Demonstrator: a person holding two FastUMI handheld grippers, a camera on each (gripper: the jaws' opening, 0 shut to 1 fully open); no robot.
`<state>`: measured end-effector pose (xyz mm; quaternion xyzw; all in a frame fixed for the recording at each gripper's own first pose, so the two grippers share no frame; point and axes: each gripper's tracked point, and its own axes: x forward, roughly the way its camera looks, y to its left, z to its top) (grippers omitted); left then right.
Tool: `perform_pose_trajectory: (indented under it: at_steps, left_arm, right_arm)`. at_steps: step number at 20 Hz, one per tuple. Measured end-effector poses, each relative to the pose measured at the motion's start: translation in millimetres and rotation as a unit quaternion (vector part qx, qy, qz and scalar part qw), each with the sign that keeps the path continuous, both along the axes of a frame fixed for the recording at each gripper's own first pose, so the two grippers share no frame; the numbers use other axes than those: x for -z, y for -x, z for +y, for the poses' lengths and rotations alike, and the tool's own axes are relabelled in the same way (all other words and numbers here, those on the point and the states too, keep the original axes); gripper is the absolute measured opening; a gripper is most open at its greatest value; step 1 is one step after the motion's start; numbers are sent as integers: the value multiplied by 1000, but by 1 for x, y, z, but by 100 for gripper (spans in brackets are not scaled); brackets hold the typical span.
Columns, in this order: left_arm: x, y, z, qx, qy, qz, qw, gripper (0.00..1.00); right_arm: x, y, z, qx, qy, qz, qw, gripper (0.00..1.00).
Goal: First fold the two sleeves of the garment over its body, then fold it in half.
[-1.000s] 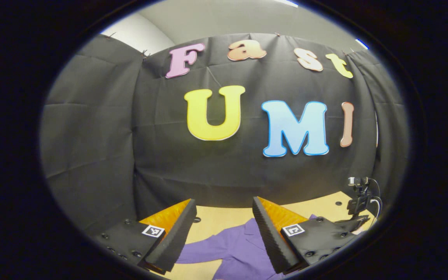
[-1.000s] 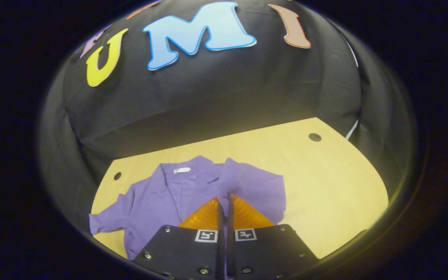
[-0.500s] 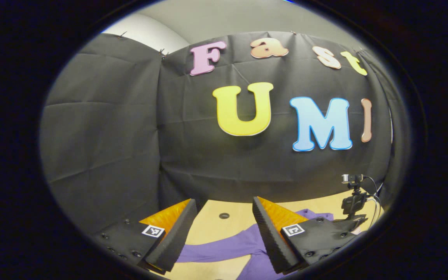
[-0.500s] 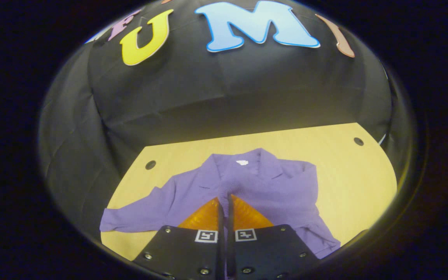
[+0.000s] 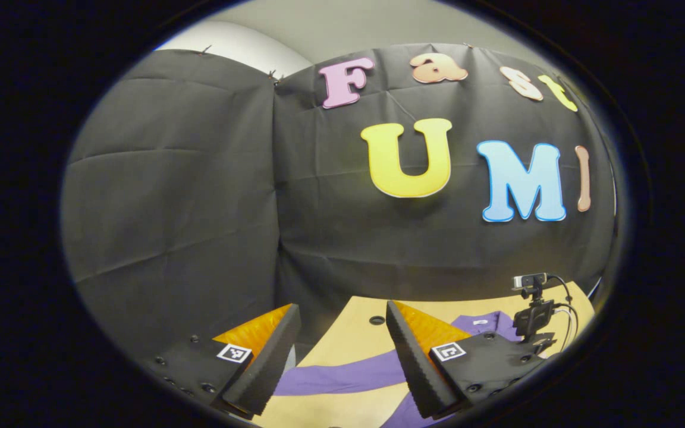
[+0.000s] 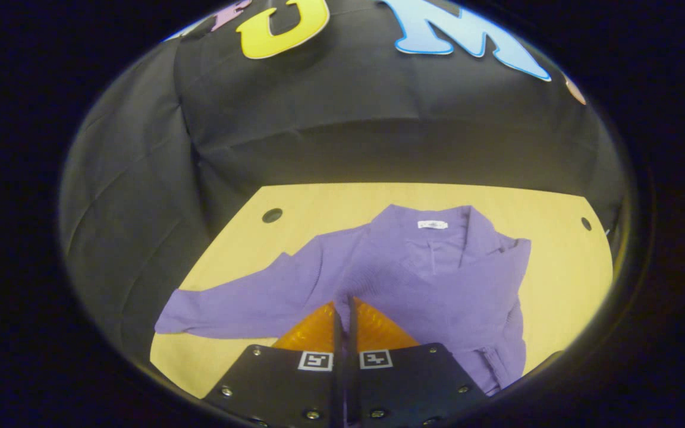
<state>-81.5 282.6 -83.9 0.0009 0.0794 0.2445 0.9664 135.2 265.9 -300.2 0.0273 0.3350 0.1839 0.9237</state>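
Observation:
A purple collared garment (image 6: 449,267) lies face up on the wooden table (image 6: 330,205), its collar toward the booth wall. One long sleeve (image 6: 229,306) stretches out flat to the left. My right gripper (image 6: 342,302) is shut on the other sleeve, whose cloth is drawn across the garment's body up to the fingertips. My left gripper (image 5: 341,309) hangs open over the table's left end, above the outstretched sleeve (image 5: 342,377), with nothing between its fingers. The right gripper (image 5: 534,321) also appears far off in the left gripper view, over the collar.
Round holes sit near the table's back corners (image 6: 272,214) (image 6: 585,223). Black cloth walls close in the table at the back and on the left. Bare wood runs along the table's far edge and its right side.
The right gripper has carried its sleeve leftward over the garment's body. The left gripper has swung left, so the outstretched sleeve now lies below its fingers.

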Motion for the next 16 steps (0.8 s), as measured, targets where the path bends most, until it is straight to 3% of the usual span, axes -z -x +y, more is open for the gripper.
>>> perform_pose_trajectory:
  at_steps: [2,5,6,7,8,16]
  left_arm:
    - [4,3,4,-8,3,2,1000,96]
    - [12,4,9,-13,6,5,1000,95]
    - [15,3,9,-13,6,6,1000,95]
    - [19,3,8,-13,7,8,1000,95]
    - [23,1,8,-12,7,10,1000,95]
    - [77,-14,14,-2,17,41,999,94]
  right_arm:
    - [6,4,8,-11,5,5,1000,4]
    - [6,12,23,-31,-12,17,999,17]
    - [5,13,25,-32,-12,18,999,36]
    - [6,10,23,-31,-12,15,999,38]
    - [3,10,22,-30,-12,13,999,46]
    - [-9,21,5,-35,7,-1,999,46]
